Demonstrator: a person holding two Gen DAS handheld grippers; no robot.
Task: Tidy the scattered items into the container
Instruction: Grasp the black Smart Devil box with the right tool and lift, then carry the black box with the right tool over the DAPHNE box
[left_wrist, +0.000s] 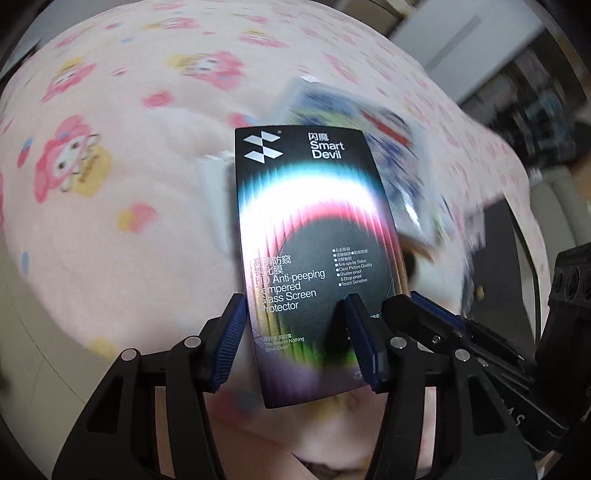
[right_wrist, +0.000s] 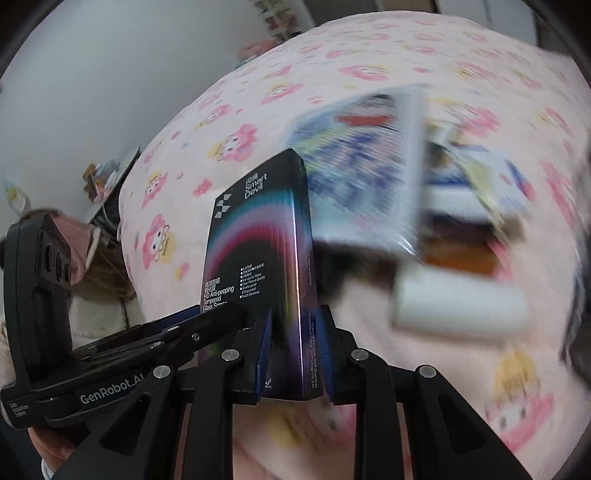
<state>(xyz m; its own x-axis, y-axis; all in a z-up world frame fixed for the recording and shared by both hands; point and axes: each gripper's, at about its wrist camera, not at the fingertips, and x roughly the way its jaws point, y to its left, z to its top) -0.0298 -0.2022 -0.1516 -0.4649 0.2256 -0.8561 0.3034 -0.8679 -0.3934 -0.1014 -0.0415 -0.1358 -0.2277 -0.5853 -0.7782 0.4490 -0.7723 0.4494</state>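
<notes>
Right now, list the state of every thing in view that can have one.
Screen protector box: lifted off the blanket, upright, clamped on its thin sides.
Right hand-held gripper: shut on the box.
Left hand-held gripper: open, its fingers on either side of the box's face.
Pink blanket: spread out.
Items behind: too blurred to tell.

Both the left gripper (left_wrist: 295, 339) and the right gripper (right_wrist: 293, 350) are built of matte black linkage arms joined by round silver pins, their fingers (left_wrist: 229, 343) are faced with ribbed blue pads, and white "GenRobot.AI" lettering is printed on one body.
</notes>
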